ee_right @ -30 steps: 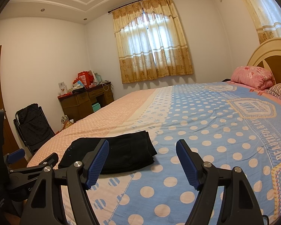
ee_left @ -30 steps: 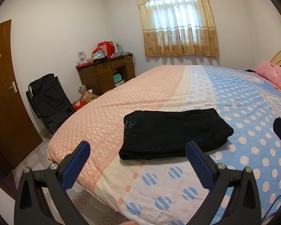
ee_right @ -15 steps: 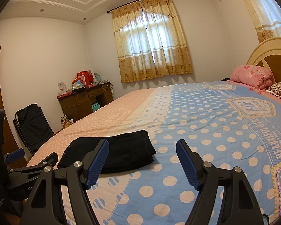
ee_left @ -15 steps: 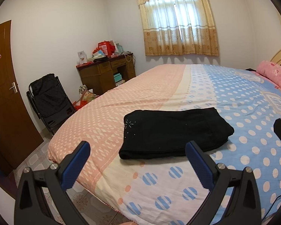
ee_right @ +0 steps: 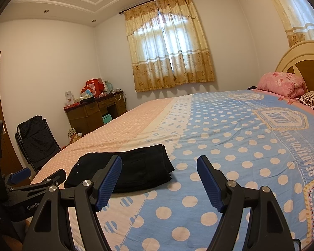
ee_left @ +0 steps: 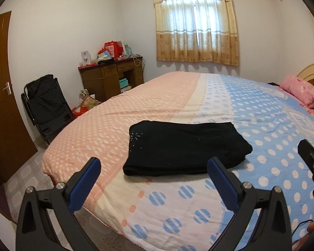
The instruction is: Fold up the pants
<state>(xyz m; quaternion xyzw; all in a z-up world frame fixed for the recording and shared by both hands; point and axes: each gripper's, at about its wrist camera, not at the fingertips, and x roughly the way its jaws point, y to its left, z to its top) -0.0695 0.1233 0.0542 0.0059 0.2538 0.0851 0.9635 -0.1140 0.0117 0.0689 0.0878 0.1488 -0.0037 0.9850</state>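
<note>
Fingers (ee_left: 219, 177) of the left gripper (ee_left: 152, 179) and of the right gripper (ee_right: 159, 179) stand wide apart and empty, short of the black pants (ee_left: 184, 148), which lie folded near the foot of the bed (ee_left: 261, 108).

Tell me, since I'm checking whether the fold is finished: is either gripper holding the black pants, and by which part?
Nothing is held. The left gripper and right gripper both stand open and empty, short of the folded black pants lying on the bed.
</note>
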